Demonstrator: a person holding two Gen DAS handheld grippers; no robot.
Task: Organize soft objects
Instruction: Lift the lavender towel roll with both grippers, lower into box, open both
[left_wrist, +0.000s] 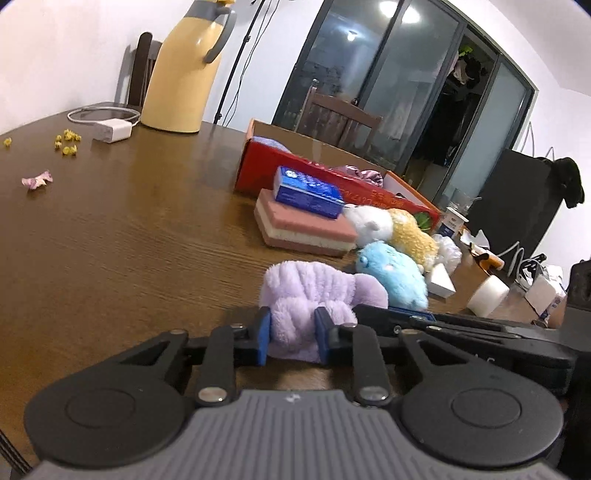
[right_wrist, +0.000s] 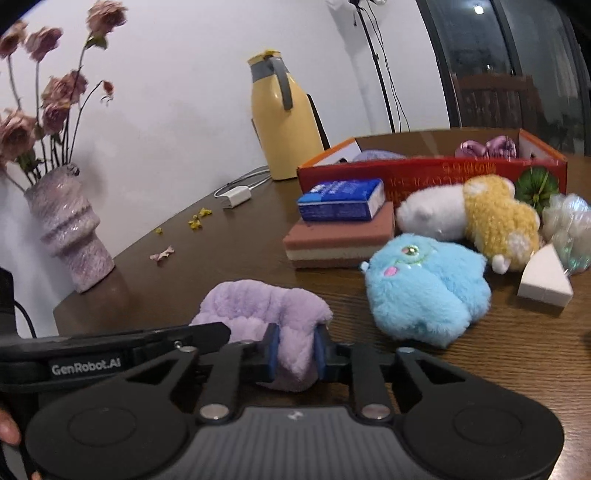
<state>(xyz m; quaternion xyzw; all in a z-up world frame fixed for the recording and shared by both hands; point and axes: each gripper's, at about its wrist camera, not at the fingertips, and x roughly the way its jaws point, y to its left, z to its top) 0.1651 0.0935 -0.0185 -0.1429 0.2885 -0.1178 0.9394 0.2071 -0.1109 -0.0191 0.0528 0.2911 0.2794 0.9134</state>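
Both tongs (left_wrist: 293, 338) (right_wrist: 295, 354) clench the lilac headband (left_wrist: 310, 295), stretched crosswise between them.

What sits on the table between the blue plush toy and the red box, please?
The white-and-yellow plush lies between the blue plush and the red box, clearest in the right wrist view.

Lighting, my two views: indoor, moderately bright, ceiling lamps mirrored as white spots in the dark glass doors (left_wrist: 388, 85). Sheen: pale glare across the wooden table (left_wrist: 110, 229). Shadows: soft, short. Distortion: strong fisheye bending, black corners. Focus: distant things slightly soft, the dried flowers (right_wrist: 44, 92) blurred.
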